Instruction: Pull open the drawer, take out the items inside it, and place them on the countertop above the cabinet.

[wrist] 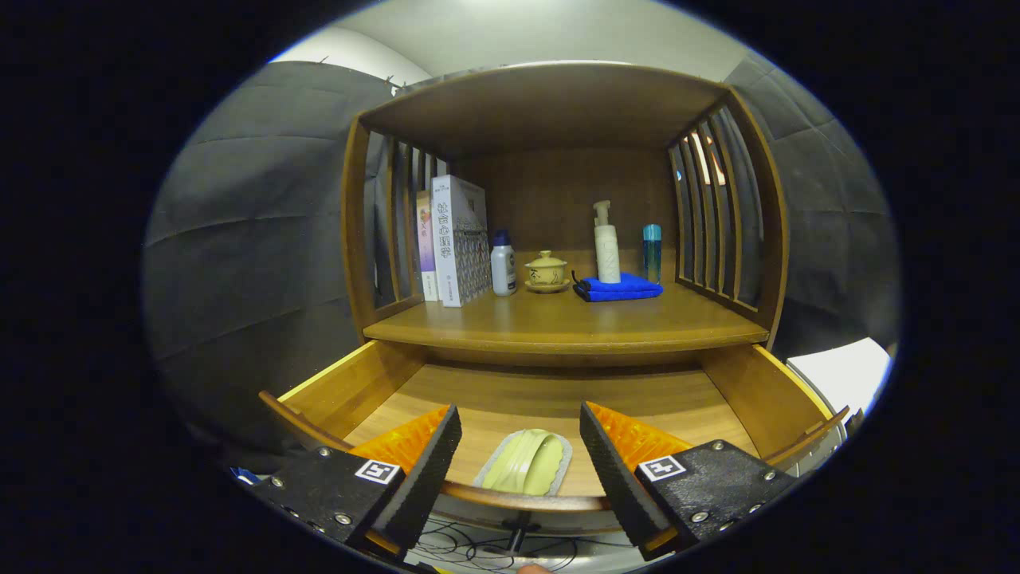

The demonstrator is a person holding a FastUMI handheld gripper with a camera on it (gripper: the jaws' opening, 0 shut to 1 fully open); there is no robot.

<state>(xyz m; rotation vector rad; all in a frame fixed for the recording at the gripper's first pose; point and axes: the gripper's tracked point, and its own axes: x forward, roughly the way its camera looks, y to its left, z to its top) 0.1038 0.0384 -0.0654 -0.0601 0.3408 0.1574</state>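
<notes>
Gripper view: looking along the fingers into an open drawer, shelf above.
Tongs (519, 446): spread wide, nothing held, nothing touched; black ribbed pads face each other across a clear gap.
Fingers (434, 454): hover over the drawer's front edge, tips above the drawer floor.
Item (527, 462): pale green ribbed thing with a light grey border, looks like a folded cloth or scrub pad; cannot tell which. Lies flat on the drawer floor between the fingers, up against the front wall, centred in the gap.
Handling (judgement): light, soft, will compress; not fragile, not slippery. Low profile, so the pads need to come down close to the drawer floor to get under the top fold.
Grip point (judgement): across the short width at mid-length, one pad per long side. Gap is already wider than the item, so no more opening needed. Risk is pinching only the top layer and letting it unfold.
Drawer (510, 399): pulled well out, wooden, otherwise bare as far as visible; near corners hidden behind the fingers.
Tabletop (558, 323): wooden surface just above the drawer, front part free, room to set the item down.
Already on tabletop, at the back: books (454, 239), white bottle (503, 263), lidded yellow cup (547, 269), blue cloth (617, 288) with pump bottle (607, 243) on it, blue bottle (652, 251).
Step (judgement): drawer open done; pick not yet started.
</notes>
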